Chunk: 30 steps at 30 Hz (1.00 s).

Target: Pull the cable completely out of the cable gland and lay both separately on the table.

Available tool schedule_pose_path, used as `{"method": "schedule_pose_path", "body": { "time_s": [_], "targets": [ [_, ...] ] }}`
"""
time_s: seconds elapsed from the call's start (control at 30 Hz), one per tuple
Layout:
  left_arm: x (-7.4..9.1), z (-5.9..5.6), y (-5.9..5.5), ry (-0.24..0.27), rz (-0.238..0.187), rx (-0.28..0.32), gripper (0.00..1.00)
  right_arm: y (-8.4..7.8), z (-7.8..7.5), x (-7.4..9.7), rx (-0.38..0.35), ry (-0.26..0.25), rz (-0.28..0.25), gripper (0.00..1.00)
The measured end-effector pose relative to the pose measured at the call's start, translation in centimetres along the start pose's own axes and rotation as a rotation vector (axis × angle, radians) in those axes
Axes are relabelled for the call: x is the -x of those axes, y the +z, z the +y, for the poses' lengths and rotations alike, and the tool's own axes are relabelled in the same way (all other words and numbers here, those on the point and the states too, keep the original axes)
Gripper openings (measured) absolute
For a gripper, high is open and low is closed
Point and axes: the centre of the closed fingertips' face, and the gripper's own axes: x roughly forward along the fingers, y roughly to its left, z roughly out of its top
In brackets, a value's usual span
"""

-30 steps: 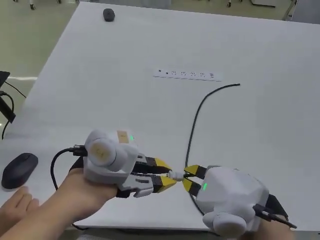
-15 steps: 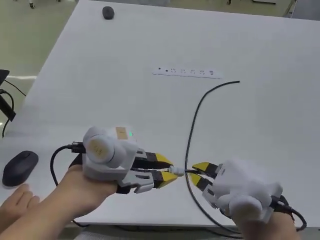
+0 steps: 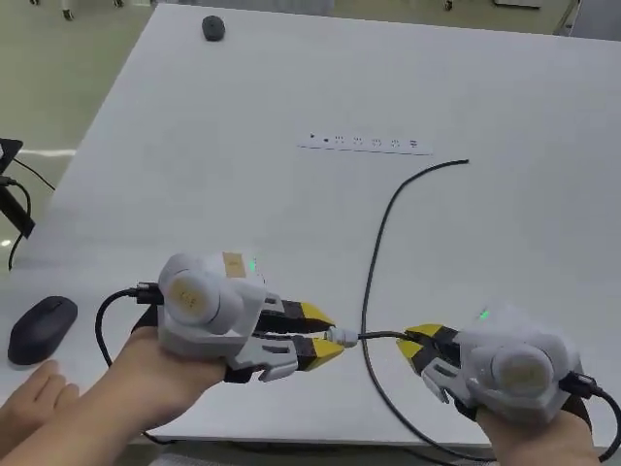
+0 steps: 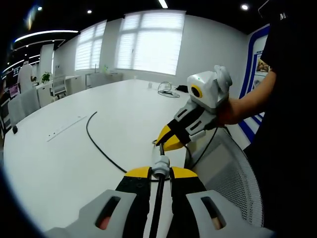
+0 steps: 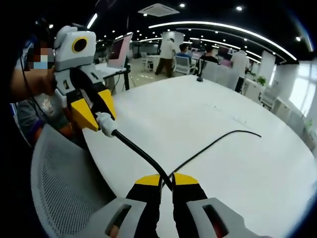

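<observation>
A small white cable gland is pinched between the yellow tips of my left gripper, just above the table's near edge. A black cable comes out of the gland and runs right into my right gripper, which is shut on it a short way off. Past that grip the cable loops across the table to its free end at the far right. In the left gripper view the gland sits at the tips of the left gripper. In the right gripper view the right gripper clamps the cable, which leads to the gland.
A white power strip lies on the white table beyond the cable. A dark mouse sits off the table's left edge, and a small dark object is at the far corner. A hand shows at lower left.
My right gripper has drawn away to the right from the left gripper, and a longer stretch of cable now shows between the gland and the right jaws. The left gripper has held still.
</observation>
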Motion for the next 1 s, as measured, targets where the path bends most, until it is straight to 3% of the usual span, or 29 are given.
{"method": "schedule_pose_path", "body": {
  "time_s": [0.37, 0.53, 1.0],
  "targets": [
    [0.0, -0.1, 0.0, 0.000, 0.007, -0.008, 0.15, -3.1, -1.7, -0.3, -0.312, 0.005, 0.013, 0.03],
    [-0.1, -0.3, 0.0, 0.000, 0.010, -0.013, 0.15, -3.7, -1.5, -0.6, -0.370, 0.014, 0.014, 0.03],
    [0.1, -0.3, -0.3, 0.004, 0.013, -0.002, 0.15, -3.3, -1.6, -0.3, -0.251, -0.005, 0.004, 0.06]
  ]
}}
